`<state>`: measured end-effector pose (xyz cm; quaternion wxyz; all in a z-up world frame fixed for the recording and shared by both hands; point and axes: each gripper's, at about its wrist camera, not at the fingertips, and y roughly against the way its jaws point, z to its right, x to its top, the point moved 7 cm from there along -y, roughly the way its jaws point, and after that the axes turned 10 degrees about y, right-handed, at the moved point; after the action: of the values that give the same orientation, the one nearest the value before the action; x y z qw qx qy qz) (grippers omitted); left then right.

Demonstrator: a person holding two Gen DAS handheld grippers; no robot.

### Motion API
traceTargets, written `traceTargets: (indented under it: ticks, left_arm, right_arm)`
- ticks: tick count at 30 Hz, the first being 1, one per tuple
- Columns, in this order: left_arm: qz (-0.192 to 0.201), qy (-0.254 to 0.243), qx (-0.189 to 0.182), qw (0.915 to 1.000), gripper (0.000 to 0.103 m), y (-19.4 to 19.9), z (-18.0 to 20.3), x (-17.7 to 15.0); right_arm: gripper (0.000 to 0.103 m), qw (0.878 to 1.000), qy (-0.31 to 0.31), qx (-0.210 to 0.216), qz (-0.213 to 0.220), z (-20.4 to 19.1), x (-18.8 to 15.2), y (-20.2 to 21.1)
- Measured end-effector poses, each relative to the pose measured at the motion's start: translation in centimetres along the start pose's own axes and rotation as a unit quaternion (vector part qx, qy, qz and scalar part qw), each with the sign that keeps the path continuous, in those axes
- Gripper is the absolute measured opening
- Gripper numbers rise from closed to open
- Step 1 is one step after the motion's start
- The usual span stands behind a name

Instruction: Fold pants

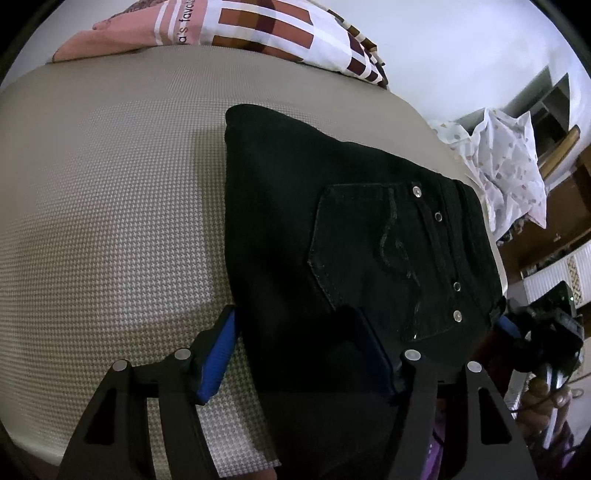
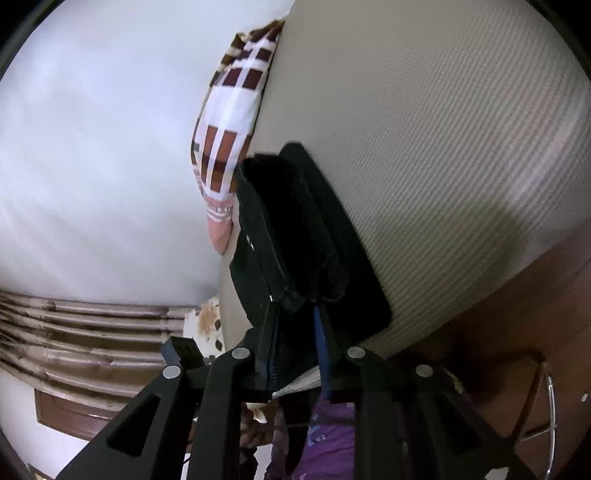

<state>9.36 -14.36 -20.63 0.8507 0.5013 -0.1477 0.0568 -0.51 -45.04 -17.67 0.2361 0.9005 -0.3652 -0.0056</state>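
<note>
Two grippers on the black denim pants, which lie folded into a thick bundle on the beige woven mattress. Left gripper spreads wide over the near edge, gripping nothing. Right gripper stands narrow around the bundle's corner, probably squaring it up. Plenty of bare mattress on the left.

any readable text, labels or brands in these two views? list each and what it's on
"a's favo": partial print, cut off at both ends, on the pink part of the checked bedding.
Black pants: stitched pocket curve and rivets only, no lettering.
Right wrist view: the bedding's print is too blurred to read.
No other text is visible.
</note>
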Motion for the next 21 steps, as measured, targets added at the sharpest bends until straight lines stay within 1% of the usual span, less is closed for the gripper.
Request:
traceTargets:
  ticks: [2, 3, 4, 9, 11, 14, 17, 19, 21]
  left_arm:
    - [0.000, 0.000, 0.001, 1.0000, 0.065, 0.0, 0.1, 0.0]
    - [-0.001, 0.001, 0.001, 1.0000, 0.065, 0.0, 0.1, 0.0]
    - [-0.001, 0.002, 0.000, 1.0000, 0.065, 0.1, 0.1, 0.0]
    - [0.000, -0.001, 0.001, 1.0000, 0.065, 0.0, 0.2, 0.0]
    - [0.001, -0.002, 0.001, 1.0000, 0.066, 0.0, 0.2, 0.0]
    - [0.002, -0.002, 0.001, 1.0000, 0.066, -0.1, 0.2, 0.0]
    - [0.001, -0.002, 0.002, 1.0000, 0.066, -0.1, 0.3, 0.0]
    - [0.001, -0.001, 0.002, 1.0000, 0.067, -0.1, 0.3, 0.0]
    - [0.001, -0.003, 0.002, 1.0000, 0.067, -0.1, 0.3, 0.0]
  right_arm:
    - [0.043, 1.000, -0.005, -0.003, 0.000, 0.2, -0.1, 0.3]
    - [0.047, 1.000, -0.009, -0.001, 0.001, 0.3, -0.1, 0.4]
    - [0.054, 1.000, -0.012, 0.002, 0.002, 0.3, -0.1, 0.4]
    - [0.060, 1.000, -0.014, -0.006, -0.020, 0.5, -0.1, -1.3]
    - [0.068, 1.000, -0.006, -0.006, -0.021, 0.1, 0.1, -1.7]
    - [0.070, 0.999, 0.021, -0.020, -0.018, -0.8, 0.6, -1.9]
    - [0.070, 0.999, 0.047, -0.022, -0.015, -2.1, 1.3, -1.9]
    - [0.070, 0.997, 0.064, -0.045, -0.027, -2.1, 1.5, -2.3]
    - [0.070, 0.996, 0.056, -0.052, -0.037, -1.6, 1.4, -2.8]
